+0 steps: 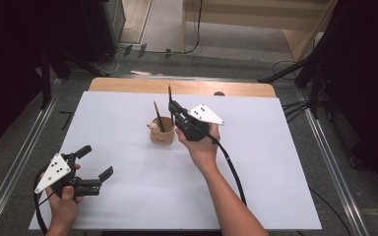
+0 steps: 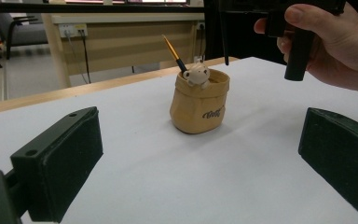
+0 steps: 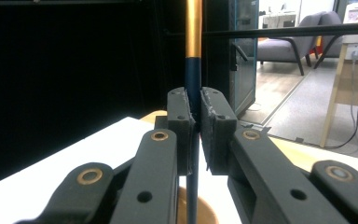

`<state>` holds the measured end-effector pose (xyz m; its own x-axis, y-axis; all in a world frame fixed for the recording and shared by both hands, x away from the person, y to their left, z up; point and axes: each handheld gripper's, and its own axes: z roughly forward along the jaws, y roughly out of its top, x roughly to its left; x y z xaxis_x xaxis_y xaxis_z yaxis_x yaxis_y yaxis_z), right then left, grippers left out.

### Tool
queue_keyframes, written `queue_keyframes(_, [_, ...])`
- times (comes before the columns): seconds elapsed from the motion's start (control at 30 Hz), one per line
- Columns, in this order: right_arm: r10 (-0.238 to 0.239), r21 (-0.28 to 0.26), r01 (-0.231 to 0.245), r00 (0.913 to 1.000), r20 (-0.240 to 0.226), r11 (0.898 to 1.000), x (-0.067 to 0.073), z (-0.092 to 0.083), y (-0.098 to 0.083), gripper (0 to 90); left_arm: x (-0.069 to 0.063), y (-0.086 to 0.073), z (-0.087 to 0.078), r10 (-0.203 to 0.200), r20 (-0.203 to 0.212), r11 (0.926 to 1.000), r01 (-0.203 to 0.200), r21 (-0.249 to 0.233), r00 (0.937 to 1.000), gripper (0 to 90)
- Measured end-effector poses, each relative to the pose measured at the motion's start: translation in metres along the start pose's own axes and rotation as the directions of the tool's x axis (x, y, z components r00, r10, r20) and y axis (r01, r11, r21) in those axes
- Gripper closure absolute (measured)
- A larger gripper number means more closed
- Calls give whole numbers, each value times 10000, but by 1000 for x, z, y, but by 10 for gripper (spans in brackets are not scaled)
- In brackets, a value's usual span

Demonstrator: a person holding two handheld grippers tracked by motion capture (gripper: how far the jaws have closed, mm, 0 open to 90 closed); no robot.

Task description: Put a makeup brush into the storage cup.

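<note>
Right claw clenches a slim blue-and-gold brush; left claw gapes wide.

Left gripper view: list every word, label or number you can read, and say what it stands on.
"Dotty", or close to it: dark cursive script, last letters uncertain, on the front of the tan bag-shaped pen holder with a small bear figure.
The same print on the holder in the high view is too small to read.
No other text.

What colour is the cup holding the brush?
Tan cup, with dark lettering, best in the left gripper view.
</note>
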<state>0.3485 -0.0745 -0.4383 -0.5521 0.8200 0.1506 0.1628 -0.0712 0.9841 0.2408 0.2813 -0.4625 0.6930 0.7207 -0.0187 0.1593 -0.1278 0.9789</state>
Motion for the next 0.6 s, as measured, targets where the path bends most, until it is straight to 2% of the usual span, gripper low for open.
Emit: queue_keyframes(0.6, [6, 276, -2, 9999, -139, 9996, 7, 10, -13, 841, 1, 0, -2, 25, -20, 10000, -25, -5, 10000, 0])
